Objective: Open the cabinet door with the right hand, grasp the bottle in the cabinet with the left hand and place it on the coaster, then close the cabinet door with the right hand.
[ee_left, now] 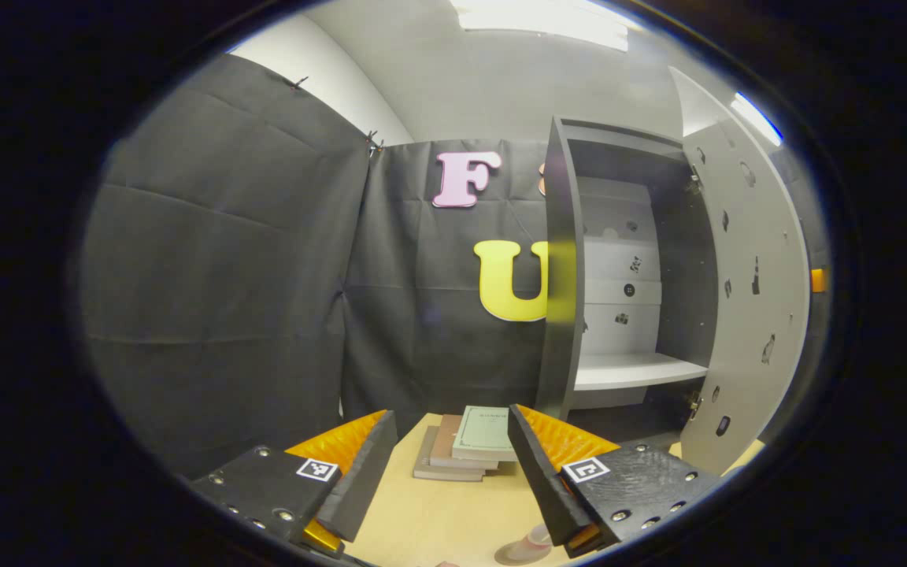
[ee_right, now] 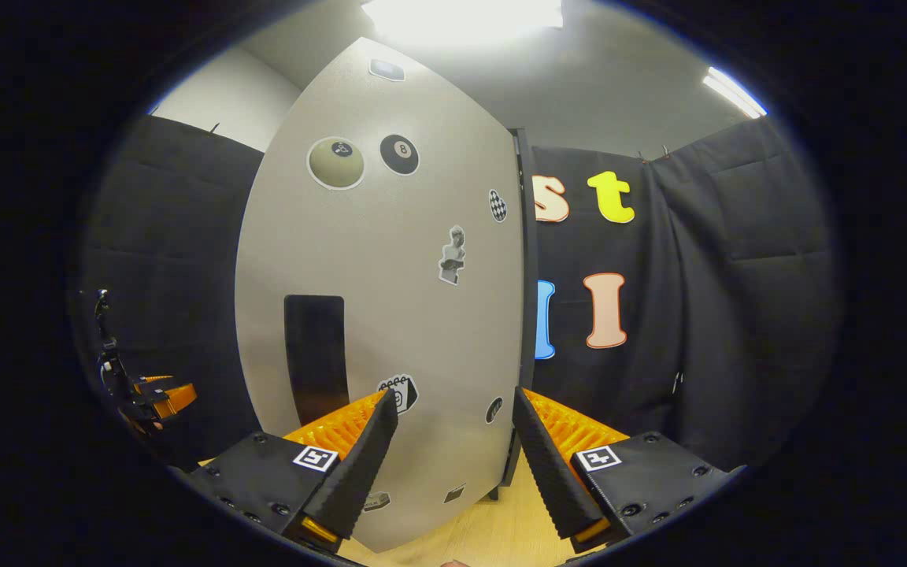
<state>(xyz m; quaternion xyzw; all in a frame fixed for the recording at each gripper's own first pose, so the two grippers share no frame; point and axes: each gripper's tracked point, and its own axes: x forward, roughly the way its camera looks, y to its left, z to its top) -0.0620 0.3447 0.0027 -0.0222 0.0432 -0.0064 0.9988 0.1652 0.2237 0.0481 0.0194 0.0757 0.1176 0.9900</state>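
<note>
We are holding both grippers open: the left gripper (ee_left: 449,465) hangs over the table (ee_left: 438,520), the right gripper (ee_right: 453,457) faces the open cabinet door (ee_right: 390,315), ready to push it. We cannot find the bottle.

The left gripper view looks level from low over the table (ee_left: 453,520), facing the booth's back wall, with the open cabinet (ee_left: 627,315) at mid distance to its right. The right gripper view sits close to the outer face of the cabinet door (ee_right: 390,315), looking straight at it. Both views share that door (ee_left: 753,299), and the right gripper view catches the left gripper (ee_right: 154,398) at its far left edge.
</note>
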